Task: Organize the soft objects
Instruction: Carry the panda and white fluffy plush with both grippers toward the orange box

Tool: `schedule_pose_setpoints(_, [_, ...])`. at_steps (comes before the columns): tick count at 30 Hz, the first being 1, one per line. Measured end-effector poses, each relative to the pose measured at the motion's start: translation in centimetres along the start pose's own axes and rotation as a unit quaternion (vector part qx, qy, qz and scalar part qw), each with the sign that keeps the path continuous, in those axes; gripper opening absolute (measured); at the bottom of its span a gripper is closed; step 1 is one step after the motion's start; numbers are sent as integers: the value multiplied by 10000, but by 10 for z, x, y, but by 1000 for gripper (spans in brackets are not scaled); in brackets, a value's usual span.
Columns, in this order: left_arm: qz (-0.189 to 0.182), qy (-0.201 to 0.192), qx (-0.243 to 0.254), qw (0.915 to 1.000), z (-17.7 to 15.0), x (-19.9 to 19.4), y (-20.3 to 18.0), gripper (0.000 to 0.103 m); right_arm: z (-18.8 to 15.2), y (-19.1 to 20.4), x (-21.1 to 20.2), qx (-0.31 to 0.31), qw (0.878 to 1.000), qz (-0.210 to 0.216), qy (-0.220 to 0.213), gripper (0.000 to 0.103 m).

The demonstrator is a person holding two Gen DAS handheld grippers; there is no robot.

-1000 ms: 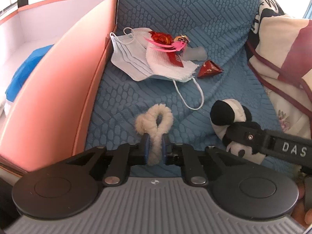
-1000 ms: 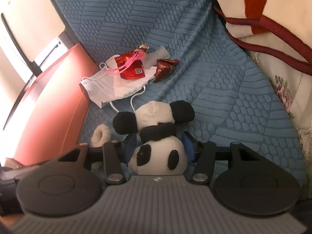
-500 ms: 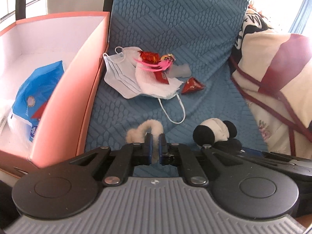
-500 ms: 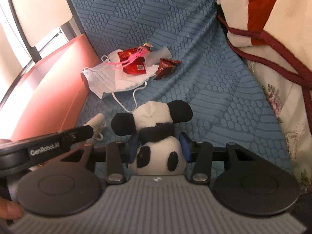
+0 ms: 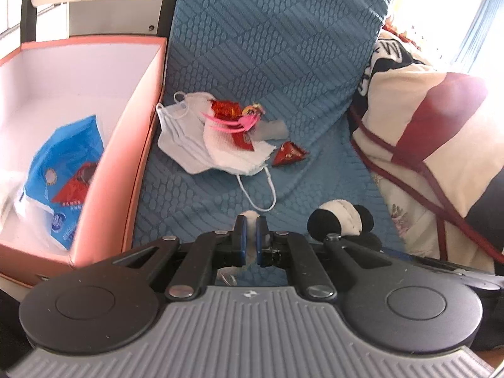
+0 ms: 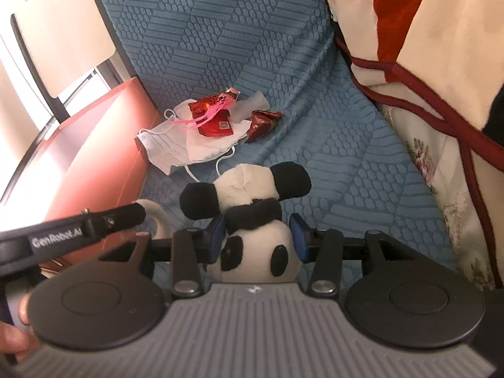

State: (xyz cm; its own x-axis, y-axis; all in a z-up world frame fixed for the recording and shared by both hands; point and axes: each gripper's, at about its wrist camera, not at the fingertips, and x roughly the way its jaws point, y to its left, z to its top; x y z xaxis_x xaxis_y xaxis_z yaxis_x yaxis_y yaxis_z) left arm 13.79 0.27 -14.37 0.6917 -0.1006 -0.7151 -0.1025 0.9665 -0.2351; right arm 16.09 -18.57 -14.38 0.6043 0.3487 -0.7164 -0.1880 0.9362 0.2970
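On the blue quilted sofa seat [image 5: 315,163], a white face mask [image 5: 186,145] with red shiny wrappers [image 5: 225,110] lies against the wall of the orange cardboard box [image 5: 123,170], which holds a blue plastic packet [image 5: 63,163]; a cream and dark red cushion [image 5: 425,126] fills the right edge. The left gripper [image 5: 251,233] is pressed together on a fluffy cream cord loop [image 5: 251,217], lifted near the front edge. The right gripper [image 6: 258,236] pinches the small black and white plush panda [image 6: 255,220], its feet pointing away, above the seat middle.

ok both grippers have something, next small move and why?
Probably swing the left gripper left over the pink box wall: it is shut on the fluffy loop, the box stands open beside it, and the right gripper grips the panda.
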Motion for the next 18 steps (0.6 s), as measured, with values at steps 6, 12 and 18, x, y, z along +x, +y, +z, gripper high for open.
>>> schedule_pose_setpoints(6, [-121, 8, -74, 9999, 10, -12, 0, 7, 9, 8, -17, -66, 9999, -78, -116, 48])
schedule_pose_setpoints(12, [-276, -66, -25, 9996, 25, -31, -2, 7, 18, 15, -41, -34, 9998, -73, -205, 48])
schedule_pose_setpoints(18, [-439, -232, -121, 9987, 44, -55, 5, 7, 29, 27, -61, -107, 9994, -9, -336, 48])
